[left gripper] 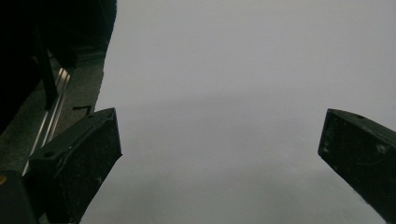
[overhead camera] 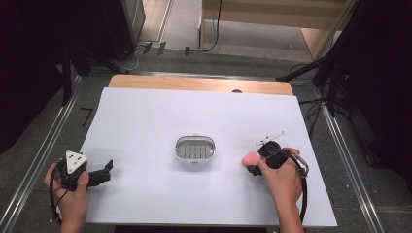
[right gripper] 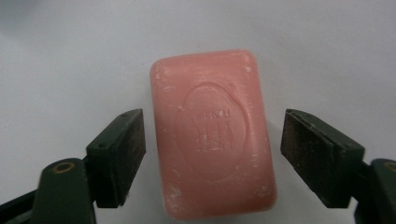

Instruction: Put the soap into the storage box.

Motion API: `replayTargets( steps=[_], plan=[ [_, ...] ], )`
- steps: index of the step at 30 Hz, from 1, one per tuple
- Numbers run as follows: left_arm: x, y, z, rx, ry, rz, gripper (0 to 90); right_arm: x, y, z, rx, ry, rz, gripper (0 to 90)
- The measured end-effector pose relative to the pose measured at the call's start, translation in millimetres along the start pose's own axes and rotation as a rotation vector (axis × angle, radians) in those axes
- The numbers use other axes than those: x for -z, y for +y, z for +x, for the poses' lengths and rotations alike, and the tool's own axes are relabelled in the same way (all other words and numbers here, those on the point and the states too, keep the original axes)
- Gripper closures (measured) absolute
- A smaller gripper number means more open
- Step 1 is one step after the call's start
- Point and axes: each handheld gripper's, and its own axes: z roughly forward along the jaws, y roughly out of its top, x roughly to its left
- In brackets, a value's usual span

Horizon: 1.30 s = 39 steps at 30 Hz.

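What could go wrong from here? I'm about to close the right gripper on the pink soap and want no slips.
The right gripper is open, one jaw on each long side of the pink soap, with gaps on both sides. The left gap looks narrower, so closing may nudge the bar sideways on the white sheet. The rounded, smooth edges could let it squirt out. The soap dish sits apart, so a weak grip might drop it on the way.

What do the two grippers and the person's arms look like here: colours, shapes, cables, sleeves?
Both are black, hand-held tools. The left gripper carries a grey three-cornered plate with dark dots on top, and a black cable loops from it by the wrist. The right gripper trails a black cable along the forearm. Up close, each has two blocky black jaws with flat, scuffed inner pads. No sleeves show on the forearms.
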Motion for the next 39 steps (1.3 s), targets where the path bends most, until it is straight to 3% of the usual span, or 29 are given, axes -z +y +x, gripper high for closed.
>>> replayTargets(
  steps=[8, 14, 16, 25, 27, 35, 39],
  plan=[
    [-0.2, 0.0, 0.3, 0.000, -0.002, 0.000, 0.0, -7.2, 0.0, 1.4, -0.020, -0.007, 0.010, 36.6],
    [-0.1, 0.0, 0.1, 0.001, 0.000, 0.000, 0.1, -9.6, 0.5, 3.9, -0.015, -0.032, 0.010, 38.0],
    [0.0, 0.0, 0.5, 0.002, -0.002, 0.000, 0.0, -11.5, 0.2, 4.9, 0.014, -0.044, 0.005, 38.5],
    [-0.2, 0.1, 0.7, 0.004, -0.004, 0.001, 0.0, -11.0, 0.2, 1.1, 0.019, -0.024, 0.007, 38.8],
    [-0.3, 0.0, 0.5, 0.003, -0.004, 0.000, 0.0, -10.2, -0.1, -0.3, 0.038, -0.002, 0.002, 38.8],
    [-0.4, 0.1, 0.0, -0.004, 0.003, 0.002, 0.0, -0.5, 5.3, 4.1, 0.107, -0.004, -0.018, 38.8],
    [-0.2, 0.0, -0.1, 0.000, 0.004, 0.001, 0.0, 3.4, 10.4, 6.6, 0.128, 0.022, -0.035, 38.8]
  ],
)
